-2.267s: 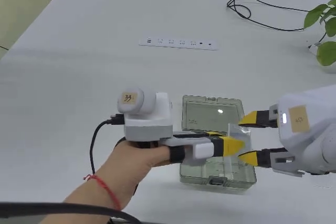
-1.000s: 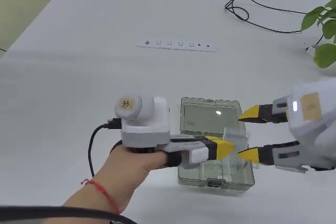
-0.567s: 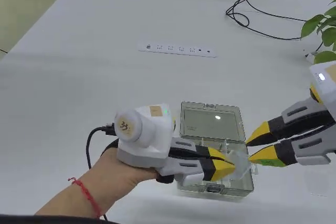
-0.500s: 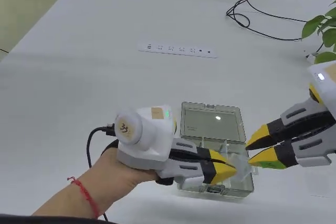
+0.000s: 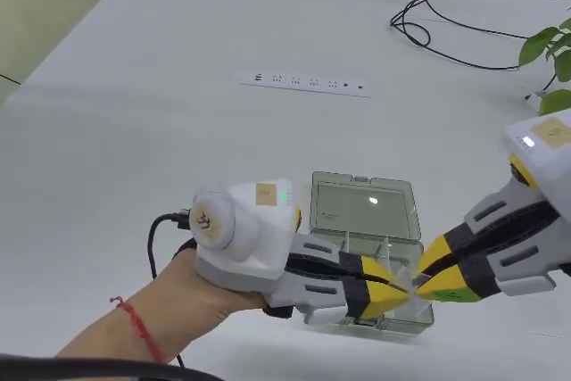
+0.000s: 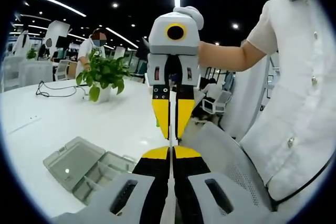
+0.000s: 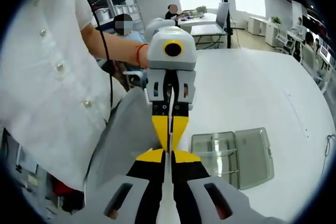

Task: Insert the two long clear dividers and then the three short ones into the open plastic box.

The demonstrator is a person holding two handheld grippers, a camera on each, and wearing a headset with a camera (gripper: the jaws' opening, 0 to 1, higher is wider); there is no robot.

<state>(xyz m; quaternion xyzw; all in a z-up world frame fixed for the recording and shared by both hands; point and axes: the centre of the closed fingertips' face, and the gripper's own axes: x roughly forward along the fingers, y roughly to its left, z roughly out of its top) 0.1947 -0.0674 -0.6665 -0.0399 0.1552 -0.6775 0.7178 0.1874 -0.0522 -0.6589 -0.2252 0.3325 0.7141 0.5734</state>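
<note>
Head view has the left gripper (image 5: 393, 290) and right gripper (image 5: 427, 279) meeting tip to tip over the front right corner of the open plastic box (image 5: 366, 211). A clear divider (image 5: 407, 286) between them is hard to make out there. The gripper views settle it: each one's jaws are pinched on the divider's thin edge, with the other gripper facing it and doing likewise. They also show the box lying off to one side on the table (image 5: 178, 131), partitions (image 7: 221, 153) standing in its base. The left gripper's body covers the box's front left. Farther back are a power strip (image 5: 308, 83), a black cable (image 5: 428, 24) and a potted plant (image 6: 100, 72).
</note>
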